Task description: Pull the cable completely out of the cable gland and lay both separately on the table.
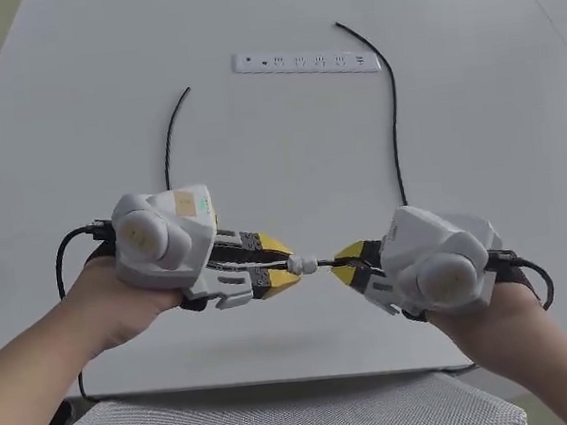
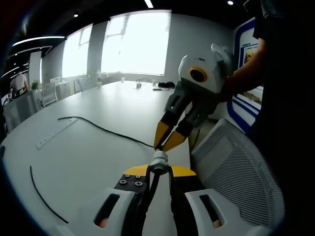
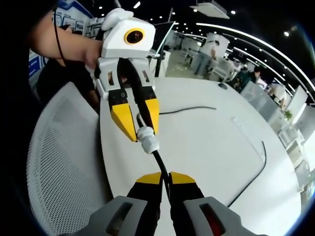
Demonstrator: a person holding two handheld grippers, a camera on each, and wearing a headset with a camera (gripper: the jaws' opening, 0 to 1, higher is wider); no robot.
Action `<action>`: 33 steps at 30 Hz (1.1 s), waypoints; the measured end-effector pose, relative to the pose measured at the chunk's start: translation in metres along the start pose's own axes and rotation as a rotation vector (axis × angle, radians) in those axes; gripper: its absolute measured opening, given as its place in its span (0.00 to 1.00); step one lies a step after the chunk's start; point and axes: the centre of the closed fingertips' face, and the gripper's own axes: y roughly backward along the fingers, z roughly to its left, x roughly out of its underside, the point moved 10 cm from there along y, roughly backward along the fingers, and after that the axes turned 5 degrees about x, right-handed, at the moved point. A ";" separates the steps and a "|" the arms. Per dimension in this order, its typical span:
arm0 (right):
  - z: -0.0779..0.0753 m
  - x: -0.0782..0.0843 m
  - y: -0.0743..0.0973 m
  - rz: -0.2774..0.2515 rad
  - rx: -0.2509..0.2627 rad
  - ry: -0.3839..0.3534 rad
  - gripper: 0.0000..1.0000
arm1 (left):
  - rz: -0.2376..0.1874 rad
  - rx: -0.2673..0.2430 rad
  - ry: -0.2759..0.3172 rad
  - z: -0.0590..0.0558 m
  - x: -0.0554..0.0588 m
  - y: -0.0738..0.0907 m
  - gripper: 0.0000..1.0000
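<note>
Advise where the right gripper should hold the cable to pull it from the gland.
On the bare black cable just past the white gland, coming straight along its axis, opposite the left gripper pinching the gland. That stretch is short and straight, so a close grip should pull in line.

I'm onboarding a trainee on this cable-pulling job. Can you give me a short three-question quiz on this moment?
1. True or false: the cable gland is lying on the table.
2. Which gripper grips the gland? A) left gripper B) right gripper C) neither
3. Fill in: the right gripper is shut on the black ____.
Key: 1 false, it is held above the table; 2 A; 3 cable.
</note>
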 end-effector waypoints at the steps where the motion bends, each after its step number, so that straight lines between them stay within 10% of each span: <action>1: 0.000 0.001 0.000 0.005 0.005 -0.008 0.00 | 0.001 -0.001 0.000 0.000 0.000 0.000 0.15; 23: -0.014 0.048 0.000 0.115 0.092 -0.409 0.00 | -0.016 -0.037 0.001 0.001 -0.005 -0.005 0.15; 33: -0.015 0.049 -0.005 0.153 0.069 -0.440 0.00 | -0.007 -0.037 0.003 0.002 -0.006 -0.006 0.15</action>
